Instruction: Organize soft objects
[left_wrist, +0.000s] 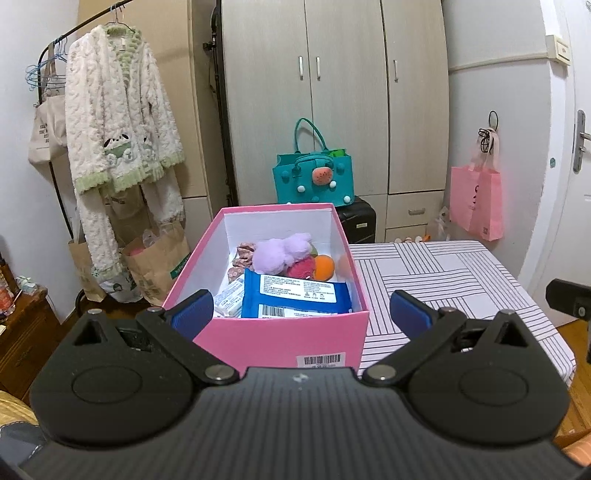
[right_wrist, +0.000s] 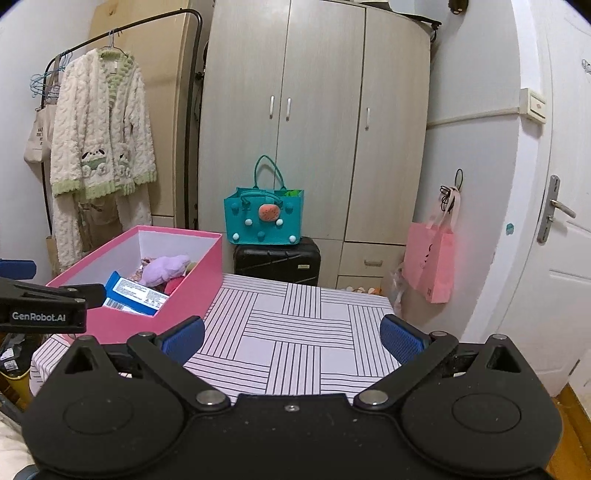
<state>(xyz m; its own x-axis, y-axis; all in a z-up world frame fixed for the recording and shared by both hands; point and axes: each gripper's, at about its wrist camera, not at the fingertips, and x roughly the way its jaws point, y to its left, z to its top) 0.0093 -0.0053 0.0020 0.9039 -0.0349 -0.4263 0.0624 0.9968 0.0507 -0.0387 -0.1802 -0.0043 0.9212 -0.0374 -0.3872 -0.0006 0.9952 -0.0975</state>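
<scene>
A pink box (left_wrist: 280, 338) with a white inside stands on the striped table (left_wrist: 443, 280). In it lie a purple plush (left_wrist: 280, 251), an orange ball (left_wrist: 324, 266), a red soft thing (left_wrist: 301, 267), a floral fabric piece (left_wrist: 243, 254), a blue wipes pack (left_wrist: 299, 295) and a small white pack (left_wrist: 231, 301). My left gripper (left_wrist: 301, 314) is open just before the box's near wall, holding nothing. My right gripper (right_wrist: 291, 338) is open over the bare table, right of the pink box (right_wrist: 192, 288). The left gripper (right_wrist: 55, 295) shows at the right wrist view's left edge.
A wardrobe (right_wrist: 314, 129) fills the back wall. A teal felt bag (right_wrist: 264, 218) sits on a black suitcase (right_wrist: 277, 260) behind the table. A fleece robe (left_wrist: 122, 122) hangs on a rack at left above paper bags (left_wrist: 155, 262). A pink tote (right_wrist: 430, 258) hangs at right by the door (right_wrist: 554, 221).
</scene>
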